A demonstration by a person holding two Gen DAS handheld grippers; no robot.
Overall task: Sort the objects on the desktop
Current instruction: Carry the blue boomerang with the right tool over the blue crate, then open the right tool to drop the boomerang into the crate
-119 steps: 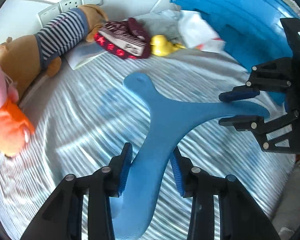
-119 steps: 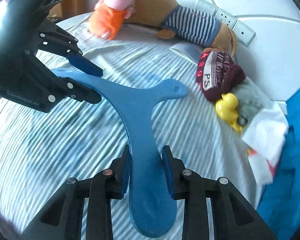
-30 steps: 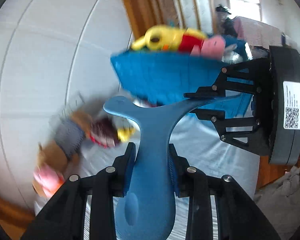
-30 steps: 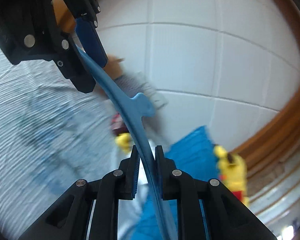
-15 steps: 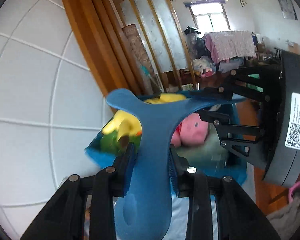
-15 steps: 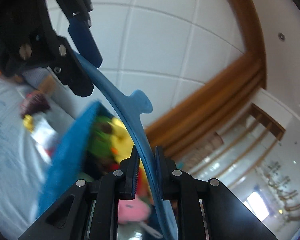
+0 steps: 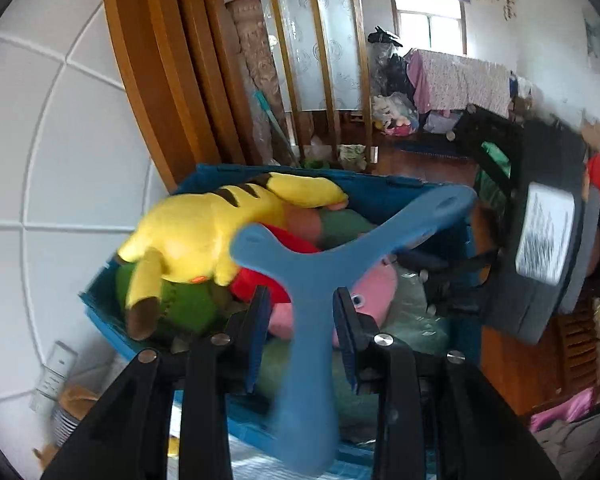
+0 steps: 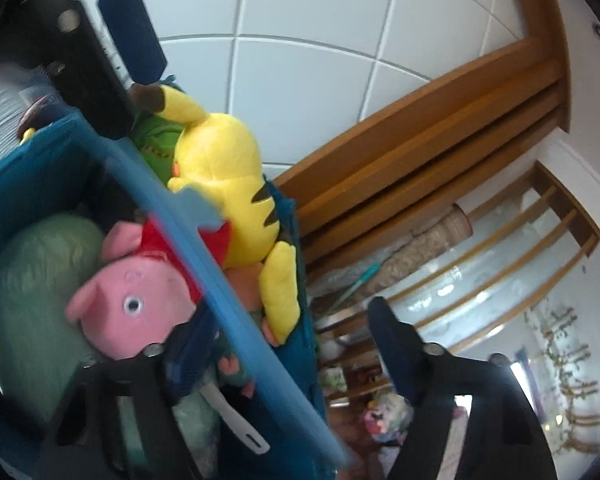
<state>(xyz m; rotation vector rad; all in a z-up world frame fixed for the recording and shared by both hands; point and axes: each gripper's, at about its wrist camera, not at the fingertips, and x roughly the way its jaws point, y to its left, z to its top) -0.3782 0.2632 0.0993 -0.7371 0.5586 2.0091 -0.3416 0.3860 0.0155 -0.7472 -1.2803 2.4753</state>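
Note:
A flat blue three-armed boomerang (image 7: 312, 276) hangs over an open blue bin (image 7: 204, 172) packed with plush toys. My left gripper (image 7: 302, 320) is shut on the boomerang's stem. In the right wrist view the boomerang (image 8: 204, 240) runs as a thin edge between the fingers of my right gripper (image 8: 290, 344). Those jaws are opening and stand wide, and neither pad presses on it. The left gripper (image 8: 116, 64) holds the far end at the top left. A yellow plush (image 8: 220, 152) and a pink plush (image 8: 140, 292) lie in the bin right under the boomerang.
The bin (image 8: 20, 168) stands against a white tiled wall (image 7: 40, 160) beside a wooden door frame (image 7: 160, 80). Inside it are also a green plush (image 7: 188, 304) and a white handle (image 8: 236, 420). White sockets (image 7: 56, 372) show at the lower left, and a furnished room lies beyond the doorway.
Both grippers have carried the boomerang from above the striped cover to over the bin. The right gripper's jaws, closed on it half a second ago, have come apart.

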